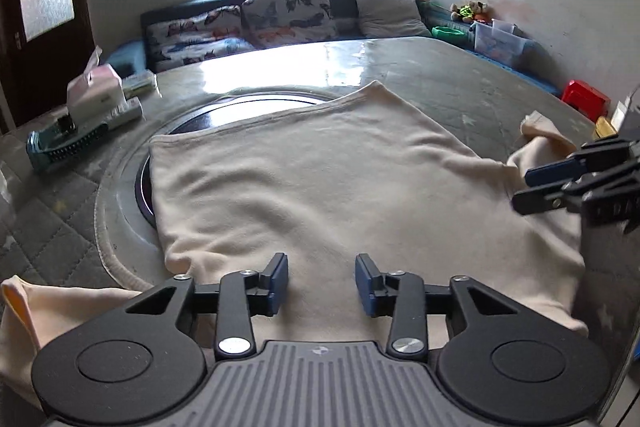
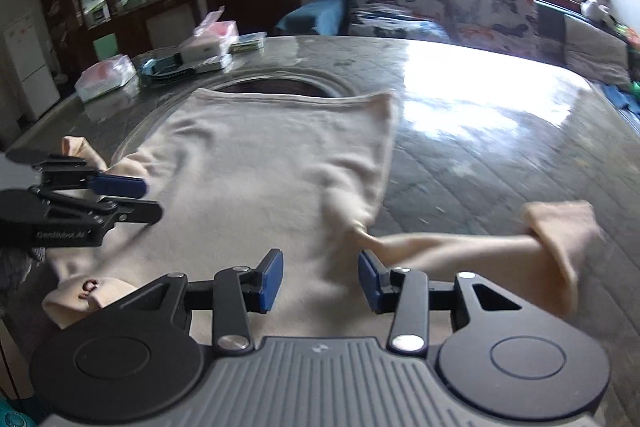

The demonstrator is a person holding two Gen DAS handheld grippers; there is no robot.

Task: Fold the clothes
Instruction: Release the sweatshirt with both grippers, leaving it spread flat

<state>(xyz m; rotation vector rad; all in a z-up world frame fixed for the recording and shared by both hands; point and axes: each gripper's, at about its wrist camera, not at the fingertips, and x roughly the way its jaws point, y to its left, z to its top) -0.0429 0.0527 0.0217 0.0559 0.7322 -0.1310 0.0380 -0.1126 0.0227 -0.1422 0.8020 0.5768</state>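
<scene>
A cream long-sleeved top (image 1: 320, 179) lies spread flat on the quilted table, hem towards the far side; it also shows in the right wrist view (image 2: 260, 163). My left gripper (image 1: 321, 283) is open, low over the near edge of the top, holding nothing. My right gripper (image 2: 320, 279) is open and empty over the top's near right part. One sleeve (image 2: 520, 243) trails out to the right of it, loosely twisted. The other sleeve (image 1: 36, 311) lies at the near left. Each gripper shows in the other's view, the right (image 1: 524, 187) and the left (image 2: 150, 199).
The table (image 1: 460, 79) has a dark round inset (image 1: 256, 107) partly under the top. A teal basket (image 1: 60, 143), tissue boxes (image 2: 106, 77) and small boxes sit at the far left. A sofa with cushions (image 1: 288, 11) and a window stand behind. A red stool (image 1: 584, 99) stands right.
</scene>
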